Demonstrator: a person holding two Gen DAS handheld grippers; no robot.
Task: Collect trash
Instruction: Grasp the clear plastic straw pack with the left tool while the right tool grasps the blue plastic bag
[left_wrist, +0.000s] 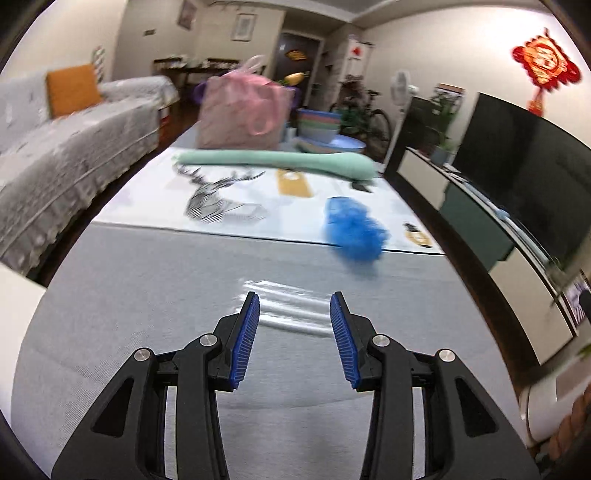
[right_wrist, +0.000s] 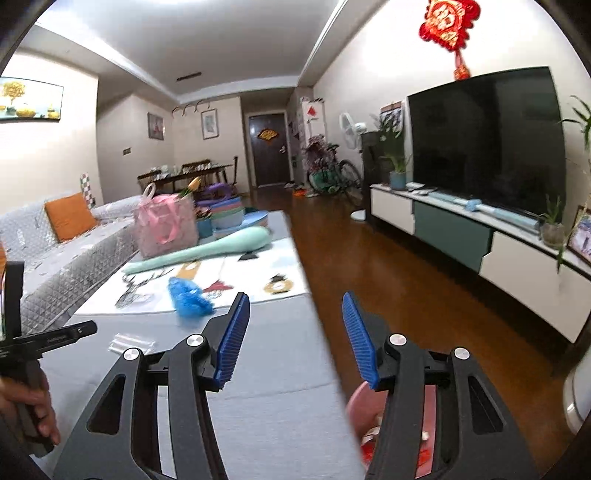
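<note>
A clear plastic wrapper (left_wrist: 286, 308) lies on the grey table cover (left_wrist: 147, 295) just ahead of my open left gripper (left_wrist: 294, 306), level with its blue pads (left_wrist: 248, 332). A crumpled blue piece of plastic (left_wrist: 354, 230) lies farther on, at the edge of the white patterned cloth. In the right wrist view the wrapper (right_wrist: 131, 343) and the blue plastic (right_wrist: 188, 295) lie to the left. My right gripper (right_wrist: 295, 306) stands open and empty over the table's right edge, above a pink bin (right_wrist: 360, 410) on the floor. The left tool (right_wrist: 40, 339) sits in a hand at far left.
A long green cushion (left_wrist: 280, 160), a pink bag (left_wrist: 243, 110) and stacked basins (left_wrist: 317, 125) stand at the table's far end. A covered sofa (left_wrist: 66, 147) runs along the left. A TV (right_wrist: 487, 136) on a low cabinet (right_wrist: 461, 232) lines the right wall across wooden floor (right_wrist: 388, 280).
</note>
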